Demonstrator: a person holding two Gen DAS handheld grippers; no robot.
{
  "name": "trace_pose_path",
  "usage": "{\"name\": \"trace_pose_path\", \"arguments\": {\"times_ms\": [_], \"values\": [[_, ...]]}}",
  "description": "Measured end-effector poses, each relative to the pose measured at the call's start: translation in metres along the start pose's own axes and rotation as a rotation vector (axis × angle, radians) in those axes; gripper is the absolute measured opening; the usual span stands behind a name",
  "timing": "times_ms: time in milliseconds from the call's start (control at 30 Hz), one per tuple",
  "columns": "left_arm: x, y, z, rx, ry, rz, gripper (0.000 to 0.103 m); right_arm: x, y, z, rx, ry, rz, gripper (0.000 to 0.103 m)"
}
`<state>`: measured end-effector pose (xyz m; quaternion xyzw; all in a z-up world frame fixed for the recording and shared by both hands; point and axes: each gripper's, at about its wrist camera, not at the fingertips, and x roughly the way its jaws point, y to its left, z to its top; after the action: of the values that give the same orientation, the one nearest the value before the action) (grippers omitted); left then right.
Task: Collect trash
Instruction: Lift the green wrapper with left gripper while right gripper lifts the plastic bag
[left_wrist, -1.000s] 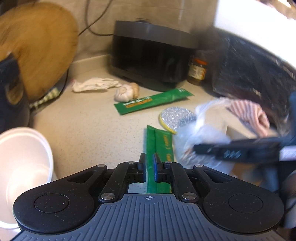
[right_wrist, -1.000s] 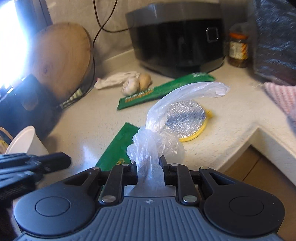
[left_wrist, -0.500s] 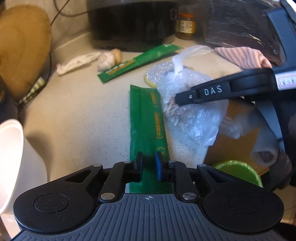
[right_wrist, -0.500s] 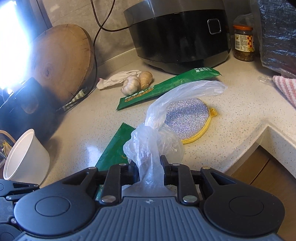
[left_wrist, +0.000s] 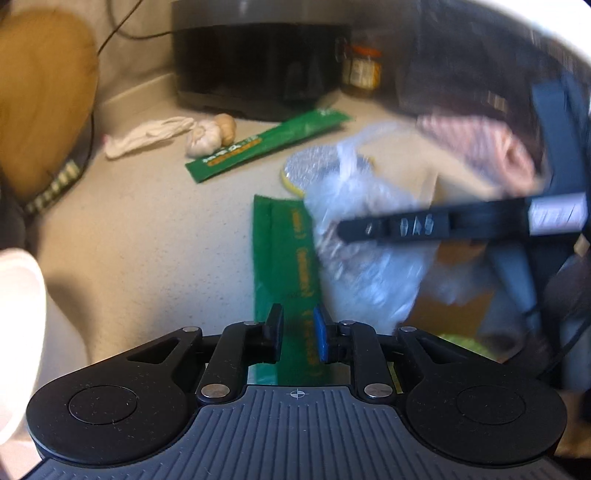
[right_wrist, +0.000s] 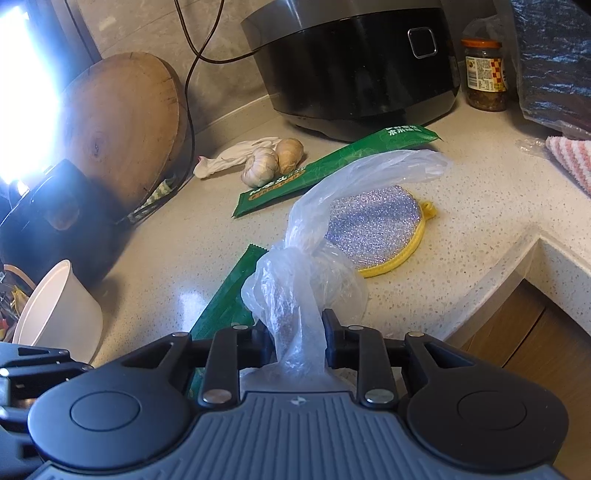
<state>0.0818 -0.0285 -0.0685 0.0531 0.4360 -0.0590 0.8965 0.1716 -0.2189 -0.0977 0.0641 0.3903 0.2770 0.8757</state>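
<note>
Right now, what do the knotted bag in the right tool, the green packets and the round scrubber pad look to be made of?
Knotted bag: thin clear plastic film; crinkled, translucent, glossy.
Near green packet and far green packet: likely printed plastic or foil laminate; flat, crimped ends, slight sheen.
Scrubber pad: glittery silver metallic-thread mesh with yellow fabric edging; filling not visible.
</note>
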Motion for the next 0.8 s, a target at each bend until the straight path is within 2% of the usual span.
{"name": "trace_pose_path", "arguments": {"times_ms": [67, 133, 267, 433, 467, 533, 600, 667, 800], "values": [[0.007, -0.009, -0.005, 0.040, 0.025, 0.013, 0.022, 0.000, -0.001, -0.001, 0.004, -0.001, 0.002, 0.025], [0.008, -0.011, -0.007, 0.038, 0.030, -0.018, 0.023, -0.001, -0.002, -0.003, 0.007, 0.000, 0.001, 0.026], [0.012, -0.009, -0.008, 0.006, 0.049, -0.090, 0.039, -0.001, -0.003, -0.004, 0.016, -0.002, 0.003, 0.026], [0.009, 0.002, -0.006, -0.054, 0.032, -0.132, 0.040, -0.001, -0.003, -0.004, 0.015, -0.002, 0.003, 0.026], [0.005, 0.004, -0.005, -0.068, 0.004, -0.115, 0.040, -0.001, -0.003, -0.005, 0.015, -0.002, 0.003, 0.027], [0.000, 0.005, -0.004, -0.050, -0.034, -0.019, 0.040, -0.002, -0.004, -0.005, 0.016, -0.003, 0.004, 0.027], [0.005, 0.005, -0.002, -0.004, -0.023, 0.067, 0.038, -0.002, -0.003, -0.005, 0.019, -0.004, 0.004, 0.027], [0.013, 0.006, -0.001, 0.000, 0.016, 0.060, 0.038, -0.002, -0.003, -0.006, 0.019, -0.006, 0.005, 0.027], [0.018, 0.005, 0.003, -0.032, 0.022, -0.001, 0.038, -0.002, -0.004, -0.007, 0.019, -0.007, 0.005, 0.028]]}}
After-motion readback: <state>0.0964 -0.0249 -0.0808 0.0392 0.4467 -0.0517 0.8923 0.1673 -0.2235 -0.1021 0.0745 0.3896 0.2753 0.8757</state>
